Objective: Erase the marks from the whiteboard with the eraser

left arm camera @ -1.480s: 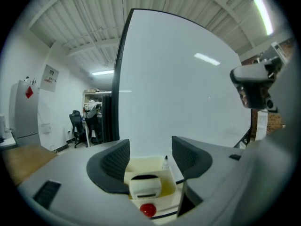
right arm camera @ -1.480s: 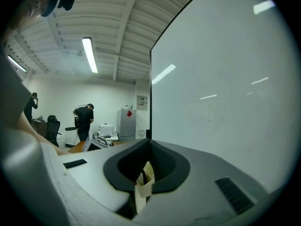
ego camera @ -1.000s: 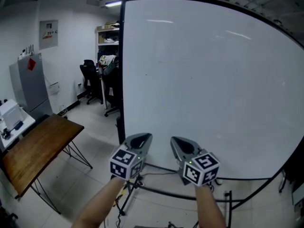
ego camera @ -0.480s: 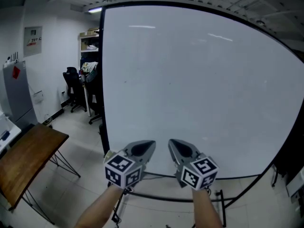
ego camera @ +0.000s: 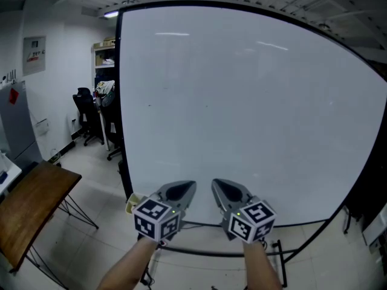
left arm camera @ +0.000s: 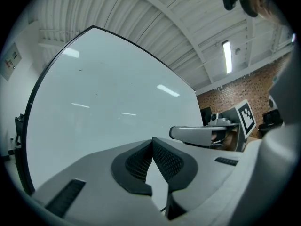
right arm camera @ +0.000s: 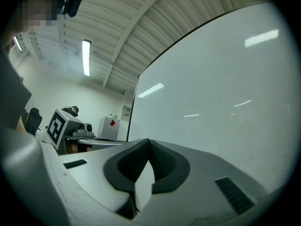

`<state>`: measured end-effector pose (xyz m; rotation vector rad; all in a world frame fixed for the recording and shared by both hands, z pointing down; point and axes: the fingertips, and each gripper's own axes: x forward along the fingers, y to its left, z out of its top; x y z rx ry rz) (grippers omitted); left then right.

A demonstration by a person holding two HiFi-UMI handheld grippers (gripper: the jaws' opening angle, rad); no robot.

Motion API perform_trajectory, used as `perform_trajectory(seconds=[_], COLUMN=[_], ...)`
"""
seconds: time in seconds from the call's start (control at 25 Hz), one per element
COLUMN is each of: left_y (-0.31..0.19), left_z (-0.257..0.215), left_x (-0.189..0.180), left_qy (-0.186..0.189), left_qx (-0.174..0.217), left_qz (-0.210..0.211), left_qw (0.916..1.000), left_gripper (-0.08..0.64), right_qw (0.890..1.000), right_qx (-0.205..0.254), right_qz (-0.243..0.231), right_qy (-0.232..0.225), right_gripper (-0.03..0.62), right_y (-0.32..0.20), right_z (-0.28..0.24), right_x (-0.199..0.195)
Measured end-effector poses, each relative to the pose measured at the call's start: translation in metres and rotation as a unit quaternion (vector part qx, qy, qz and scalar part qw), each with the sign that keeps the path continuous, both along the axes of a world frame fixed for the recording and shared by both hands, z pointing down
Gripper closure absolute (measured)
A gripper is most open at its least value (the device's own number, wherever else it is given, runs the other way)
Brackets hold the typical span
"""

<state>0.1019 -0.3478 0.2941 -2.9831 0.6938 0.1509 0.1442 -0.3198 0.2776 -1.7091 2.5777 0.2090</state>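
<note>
Whiteboard [ego camera: 254, 101]: surface blank edge to edge, except 2 faint specks nr left edge, upper half. Eraser: not in any view. L gripper [ego camera: 180, 190] & R gripper [ego camera: 225, 189]: jaws closed, nothing between them, side by side before bottom edge. Est. status: board reads as erased; only specks left

Large upright whiteboard [ego camera: 242, 101] stands almost clean.

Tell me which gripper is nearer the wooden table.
The left gripper, at the head view's left: the wooden table stands off to its left, while the right gripper sits farther over.
</note>
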Motion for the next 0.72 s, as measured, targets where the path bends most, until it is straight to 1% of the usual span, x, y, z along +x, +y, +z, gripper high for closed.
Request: perform_trajectory(seconds=[0.72], left_y=[0.0029], left_z=[-0.0008], left_x=[0.0066], left_qy=[-0.008], left_qx=[0.009], left_qz=[0.003], left_qw=[0.9999], left_gripper=[0.557], right_qw=[1.0], right_qx=[-0.001], right_qz=[0.001], right_qy=[0.001], right_gripper=[0.604], right_y=[0.0006], right_z=[-0.0001], right_x=[0.0034])
